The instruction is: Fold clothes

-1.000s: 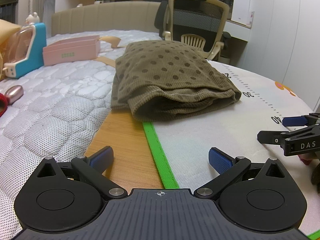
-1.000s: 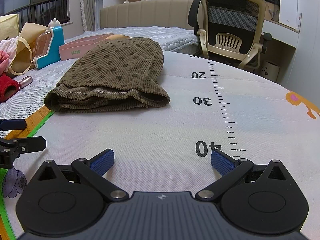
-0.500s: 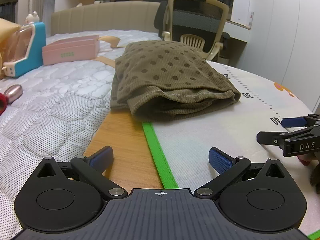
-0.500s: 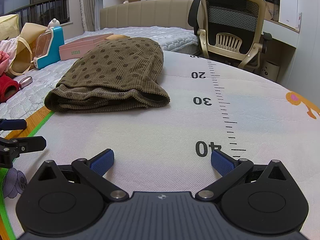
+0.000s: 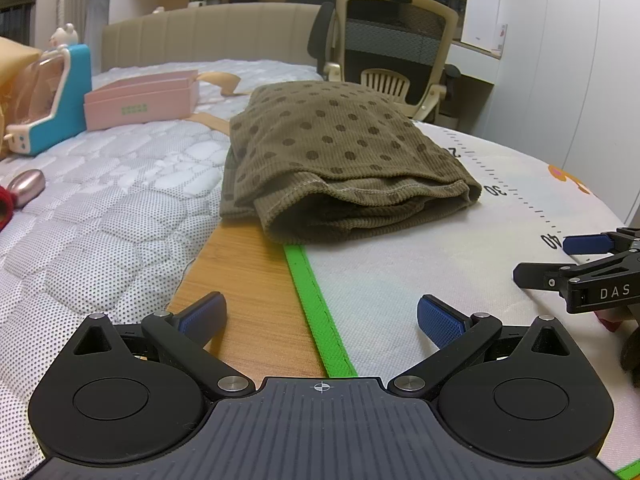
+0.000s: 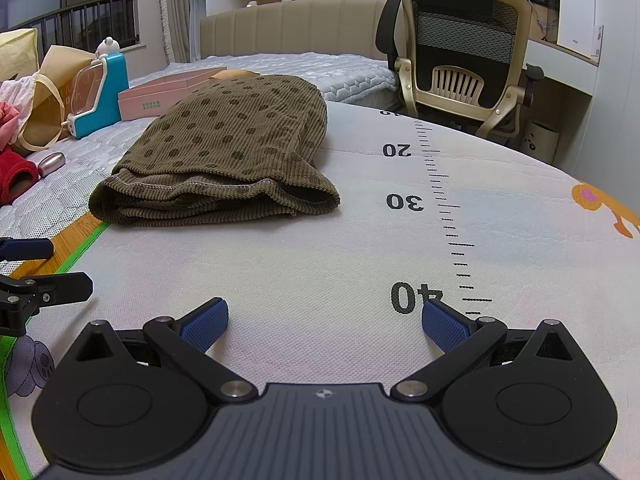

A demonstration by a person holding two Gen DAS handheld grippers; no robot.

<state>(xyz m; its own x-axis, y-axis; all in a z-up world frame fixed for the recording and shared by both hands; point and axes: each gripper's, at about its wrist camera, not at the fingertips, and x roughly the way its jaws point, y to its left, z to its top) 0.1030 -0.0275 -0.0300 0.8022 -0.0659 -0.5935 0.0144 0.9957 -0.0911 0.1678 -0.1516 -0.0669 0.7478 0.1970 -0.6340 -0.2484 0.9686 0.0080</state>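
Note:
An olive-brown corduroy garment with dark dots lies folded in a thick stack on the white mat with printed ruler marks. My left gripper is open, low over the wooden strip and green mat border, well short of the garment's near edge. My right gripper is open over the mat near the "40" mark, holding nothing. Each gripper shows at the side of the other's view: the right one, the left one.
A pink box, a blue and white toy case and a small metallic oval object lie on the quilted mattress at left. Red cloth and a paper bag sit farther left. An office chair stands behind.
The left wrist view has shifted very slightly. The garment and the right gripper have stayed put.

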